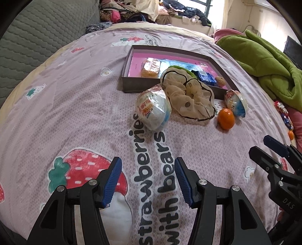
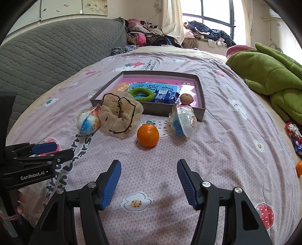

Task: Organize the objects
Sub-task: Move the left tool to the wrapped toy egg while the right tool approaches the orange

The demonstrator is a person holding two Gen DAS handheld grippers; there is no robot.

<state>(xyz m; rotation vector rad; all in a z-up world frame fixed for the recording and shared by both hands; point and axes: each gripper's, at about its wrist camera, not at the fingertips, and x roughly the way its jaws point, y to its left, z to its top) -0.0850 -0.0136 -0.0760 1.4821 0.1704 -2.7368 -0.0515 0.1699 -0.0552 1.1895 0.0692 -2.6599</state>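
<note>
Pink strawberry-print bed sheet (image 2: 217, 150), grey quilted headboard (image 2: 56, 54), green blanket (image 2: 268, 75) at right, clothes pile (image 2: 147, 35) by window (image 2: 211, 11).

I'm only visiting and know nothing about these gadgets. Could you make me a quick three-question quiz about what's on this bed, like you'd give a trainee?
1. True or false: the orange lies inside the box.
2. Which of these is in the box? A) green ring B) beige scrunchie C) green blanket
3. Are the left gripper and right gripper holding anything?

Key: 1. False; it lies on the bedsheet in front of the box. 2. A. 3. No, both are open and empty.
</note>
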